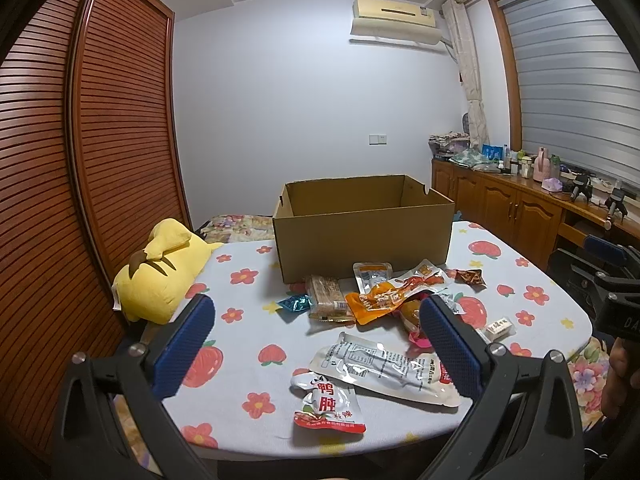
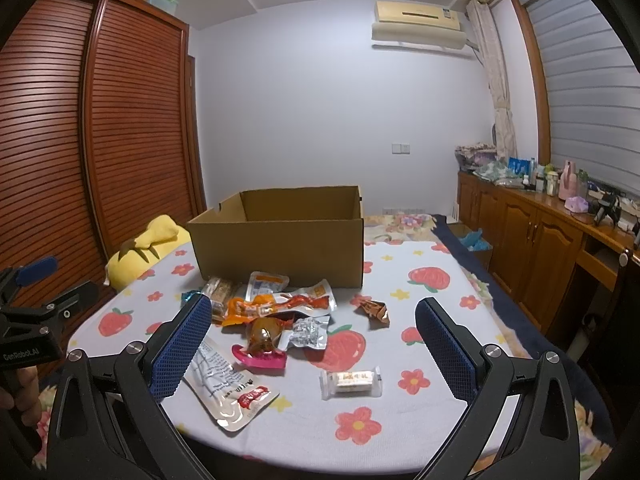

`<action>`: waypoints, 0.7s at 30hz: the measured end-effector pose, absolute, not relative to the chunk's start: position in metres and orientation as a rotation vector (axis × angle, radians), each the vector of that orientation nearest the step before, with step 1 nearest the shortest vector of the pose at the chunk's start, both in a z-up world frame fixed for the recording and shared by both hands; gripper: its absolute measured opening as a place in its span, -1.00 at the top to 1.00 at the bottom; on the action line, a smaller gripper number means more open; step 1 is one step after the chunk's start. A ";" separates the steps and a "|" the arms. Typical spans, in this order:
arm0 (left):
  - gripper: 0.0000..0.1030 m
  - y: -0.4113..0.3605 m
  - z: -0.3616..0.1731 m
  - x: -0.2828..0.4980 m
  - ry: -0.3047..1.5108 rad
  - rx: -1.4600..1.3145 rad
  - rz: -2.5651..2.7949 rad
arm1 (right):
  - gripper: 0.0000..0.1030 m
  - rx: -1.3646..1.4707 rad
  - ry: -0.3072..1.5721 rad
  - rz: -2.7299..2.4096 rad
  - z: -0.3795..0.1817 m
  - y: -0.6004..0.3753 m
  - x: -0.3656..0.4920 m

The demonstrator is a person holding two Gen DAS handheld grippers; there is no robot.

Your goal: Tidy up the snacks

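Hovering over the near edge of the table (image 2: 400,432) with its flower-and-strawberry printed cloth, you are holding both claws spread wide and gripping nothing. Your left claw (image 1: 316,344) is hanging above a long white-and-clear vacuum pouch (image 1: 384,368) and a small white packet with red characters (image 1: 330,404) lying just in front of it. Your right claw (image 2: 312,350) is framing a loose heap of snacks: a brown glossy wrapped piece on a pink wrapper (image 2: 262,344), a silver foil packet (image 2: 308,332) touching it, an orange pouch (image 2: 250,308) behind, and a clear-wrapped white bar (image 2: 352,381) lying apart on the near right. A crumpled copper-coloured wrapper (image 2: 374,308) is sitting by itself (right of the heap). An open brown cardboard box (image 2: 280,248) is standing upright behind the snacks, and what shows of its inside is bare. A yellow plush toy (image 1: 160,276) is lying at the table's left edge.
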State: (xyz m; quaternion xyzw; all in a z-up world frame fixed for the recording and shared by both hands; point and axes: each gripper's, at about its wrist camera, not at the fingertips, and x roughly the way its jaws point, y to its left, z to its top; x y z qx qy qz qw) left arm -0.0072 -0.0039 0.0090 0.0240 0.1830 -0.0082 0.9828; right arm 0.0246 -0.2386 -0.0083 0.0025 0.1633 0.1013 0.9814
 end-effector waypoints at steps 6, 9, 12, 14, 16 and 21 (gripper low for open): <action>-1.00 -0.004 0.010 -0.008 0.366 0.049 -0.017 | -1.00 0.005 0.328 0.204 -0.009 -0.239 0.024; -1.00 -0.004 0.010 -0.008 0.366 0.049 -0.016 | -1.00 0.006 0.327 0.203 -0.009 -0.239 0.024; -1.00 -0.004 0.011 -0.009 0.365 0.053 -0.015 | -1.00 0.006 0.327 0.204 -0.009 -0.239 0.024; -1.00 -0.004 0.011 -0.009 0.366 0.052 -0.016 | -1.00 0.006 0.327 0.204 -0.010 -0.239 0.025; -1.00 -0.005 0.009 -0.009 0.367 0.053 -0.017 | -1.00 0.006 0.327 0.204 -0.010 -0.240 0.024; -1.00 -0.004 0.007 -0.008 0.373 0.052 -0.020 | -1.00 0.006 0.328 0.205 -0.011 -0.240 0.025</action>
